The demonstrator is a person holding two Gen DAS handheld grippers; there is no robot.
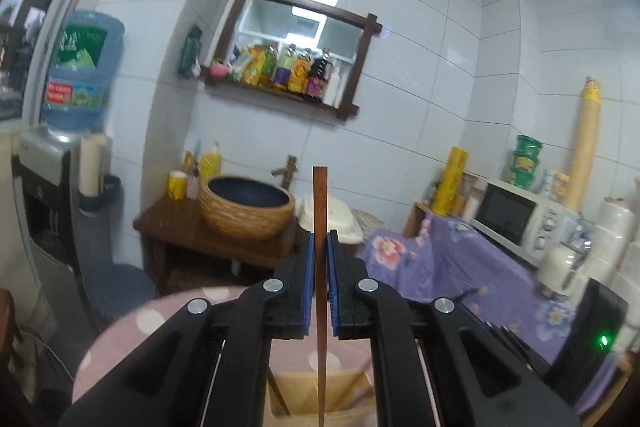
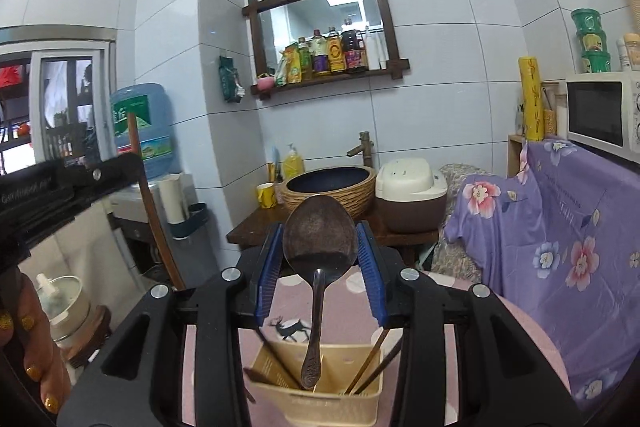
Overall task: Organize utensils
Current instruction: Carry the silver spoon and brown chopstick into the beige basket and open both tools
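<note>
My left gripper [image 1: 320, 243] is shut on a brown wooden chopstick [image 1: 321, 195] that stands upright, its lower end running down over a beige utensil holder [image 1: 304, 397]. My right gripper [image 2: 320, 231] is shut on the bowl of a metal spoon [image 2: 320, 239]; the handle hangs straight down with its tip at the mouth of the beige holder [image 2: 332, 403]. Several chopsticks [image 2: 370, 363] lean in the holder's compartments. In the right wrist view the left gripper [image 2: 132, 167] shows at the left with its chopstick [image 2: 154, 211], held by a hand [image 2: 32, 347].
The holder stands on a pink dotted round table [image 2: 352, 303]. Behind it are a woven sink basin [image 2: 330, 187], a rice cooker [image 2: 412, 199], a purple floral cloth [image 2: 560, 227] and a microwave [image 2: 600, 113]. A water dispenser [image 1: 76, 75] stands at the left.
</note>
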